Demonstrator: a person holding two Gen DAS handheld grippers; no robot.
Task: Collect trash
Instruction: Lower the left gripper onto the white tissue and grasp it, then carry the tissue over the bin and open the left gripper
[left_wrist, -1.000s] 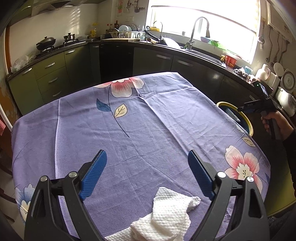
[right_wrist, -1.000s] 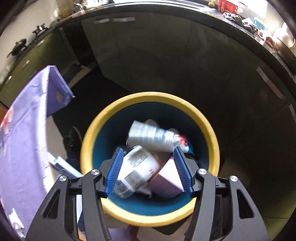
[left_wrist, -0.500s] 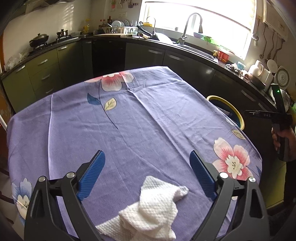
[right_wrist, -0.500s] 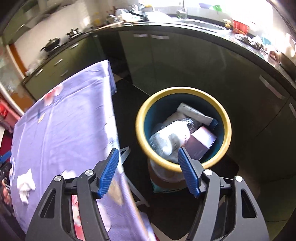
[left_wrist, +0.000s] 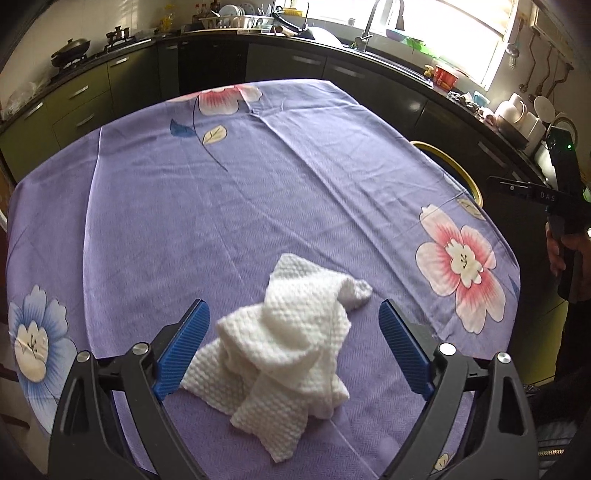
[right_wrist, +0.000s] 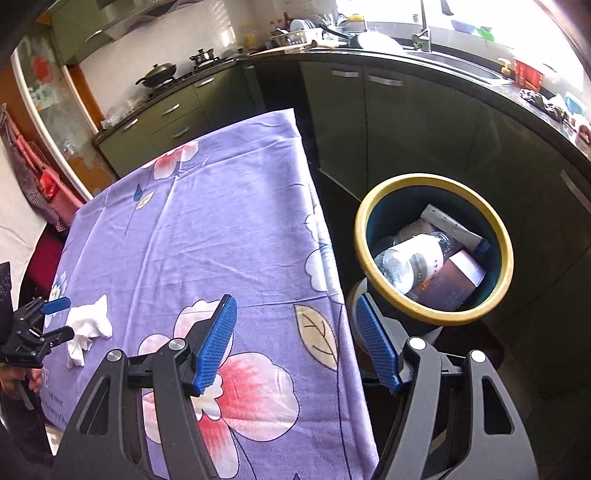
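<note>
A crumpled white paper towel (left_wrist: 291, 332) lies on the purple flowered tablecloth (left_wrist: 258, 184) near the front edge. My left gripper (left_wrist: 291, 332) is open, its blue fingers on either side of the towel, not closed on it. The towel also shows in the right wrist view (right_wrist: 86, 326) with the left gripper (right_wrist: 55, 319) around it. My right gripper (right_wrist: 297, 334) is open and empty, above the table's right edge. The yellow-rimmed blue bin (right_wrist: 373, 206) stands beside the table and holds a plastic bottle (right_wrist: 410, 264), a box and other wrappers.
Dark kitchen cabinets (right_wrist: 388, 122) and a counter with a sink run behind the bin. The bin's rim (left_wrist: 454, 166) shows past the table's right edge in the left wrist view. The right gripper's body and a hand (left_wrist: 565, 221) are at far right.
My left gripper moved forward, so the towel now lies between its fingers. My right gripper lifted away from above the bin and swung left toward the table.
</note>
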